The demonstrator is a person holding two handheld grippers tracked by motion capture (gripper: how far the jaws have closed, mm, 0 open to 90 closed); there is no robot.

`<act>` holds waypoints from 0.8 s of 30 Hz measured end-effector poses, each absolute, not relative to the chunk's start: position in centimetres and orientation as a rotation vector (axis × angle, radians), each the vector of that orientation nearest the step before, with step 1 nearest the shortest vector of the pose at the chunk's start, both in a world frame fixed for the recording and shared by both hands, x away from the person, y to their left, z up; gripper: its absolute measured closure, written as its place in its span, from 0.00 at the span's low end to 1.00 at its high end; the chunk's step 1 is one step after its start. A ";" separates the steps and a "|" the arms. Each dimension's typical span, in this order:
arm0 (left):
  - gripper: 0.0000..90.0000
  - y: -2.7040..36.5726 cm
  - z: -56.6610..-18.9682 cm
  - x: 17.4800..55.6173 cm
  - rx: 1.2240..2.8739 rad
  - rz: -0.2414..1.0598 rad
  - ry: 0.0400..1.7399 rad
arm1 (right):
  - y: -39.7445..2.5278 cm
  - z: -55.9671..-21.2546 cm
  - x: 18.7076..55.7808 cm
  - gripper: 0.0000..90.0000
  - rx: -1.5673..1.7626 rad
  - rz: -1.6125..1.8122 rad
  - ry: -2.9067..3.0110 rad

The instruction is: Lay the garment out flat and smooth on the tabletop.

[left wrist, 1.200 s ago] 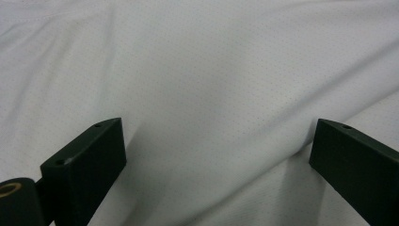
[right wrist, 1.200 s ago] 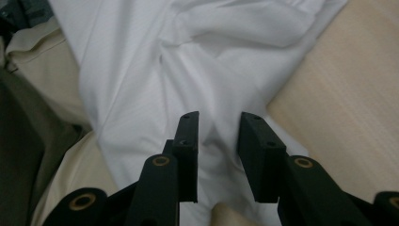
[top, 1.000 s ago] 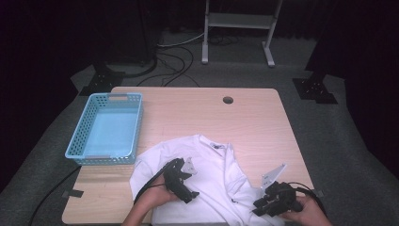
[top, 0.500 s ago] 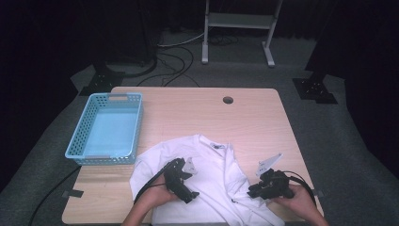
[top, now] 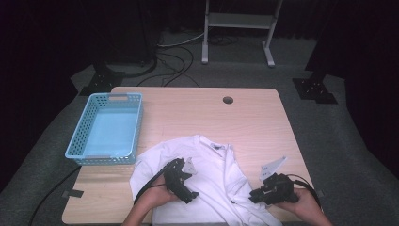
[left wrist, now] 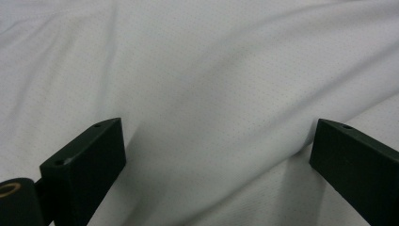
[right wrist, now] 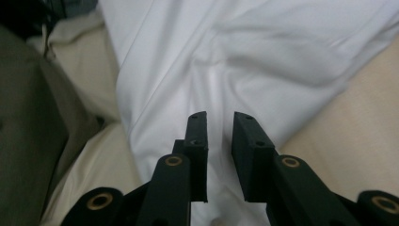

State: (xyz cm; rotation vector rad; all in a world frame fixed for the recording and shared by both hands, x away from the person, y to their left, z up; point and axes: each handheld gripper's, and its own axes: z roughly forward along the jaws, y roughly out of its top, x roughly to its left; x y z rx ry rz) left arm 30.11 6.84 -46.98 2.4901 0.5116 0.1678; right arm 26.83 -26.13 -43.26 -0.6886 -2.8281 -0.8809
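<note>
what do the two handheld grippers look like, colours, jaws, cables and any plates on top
Both are black. The left gripper has blocky, flat-faced jaws with small holes, a pale grey triangular plate and a black cable. The right gripper has narrower jaws with brass-coloured rings at the joints, a similar plate and a black cable. Forearms are bare, no sleeves visible.

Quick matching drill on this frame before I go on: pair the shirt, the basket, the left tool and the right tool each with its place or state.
Things:
1. white shirt
2. blue basket
3. left tool
4. right tool

States:
A. jaws set wide apart over white cloth
B. stands on the table's left side with nothing in it
C. jaws nearly closed, a narrow gap between them
D. spread, rumpled, at the table's near edge

Pairs: 1-D, 2-B, 3-A, 4-C
</note>
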 end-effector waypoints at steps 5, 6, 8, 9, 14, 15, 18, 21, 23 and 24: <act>0.03 6.9 -46.9 30.2 2.493 0.163 0.511 | -26.6 -43.4 29.2 0.82 -0.828 -0.957 -2.861; 0.03 6.9 -46.9 30.1 2.495 0.163 0.510 | -26.5 -43.8 29.5 0.82 -0.830 -0.940 -2.874; 0.03 6.9 -46.9 30.2 2.494 0.163 0.511 | -26.2 -44.5 29.8 0.81 -0.822 -0.923 -2.883; 0.03 6.9 -46.9 30.2 2.494 0.162 0.512 | -26.0 -44.8 29.8 0.81 -0.823 -0.914 -2.884; 0.03 6.9 -46.9 30.2 2.493 0.160 0.512 | -25.5 -45.9 29.3 0.90 -0.796 -0.938 -2.906; 0.03 6.9 -46.9 30.2 2.496 0.160 0.511 | -25.6 -45.8 29.3 0.94 -0.801 -0.936 -2.913; 0.03 6.9 -46.9 30.2 2.495 0.158 0.510 | -25.9 -45.7 29.2 0.96 -0.810 -0.915 -2.934; 0.03 6.9 -46.9 30.2 2.492 0.158 0.511 | -26.5 -45.3 29.0 0.96 -0.835 -0.924 -2.942; 0.03 6.9 -46.9 30.2 2.491 0.157 0.512 | -27.2 -44.9 28.9 0.96 -0.848 -0.935 -2.944; 0.03 6.9 -46.9 30.2 2.490 0.156 0.512 | -27.5 -44.7 28.9 0.96 -0.860 -0.935 -2.947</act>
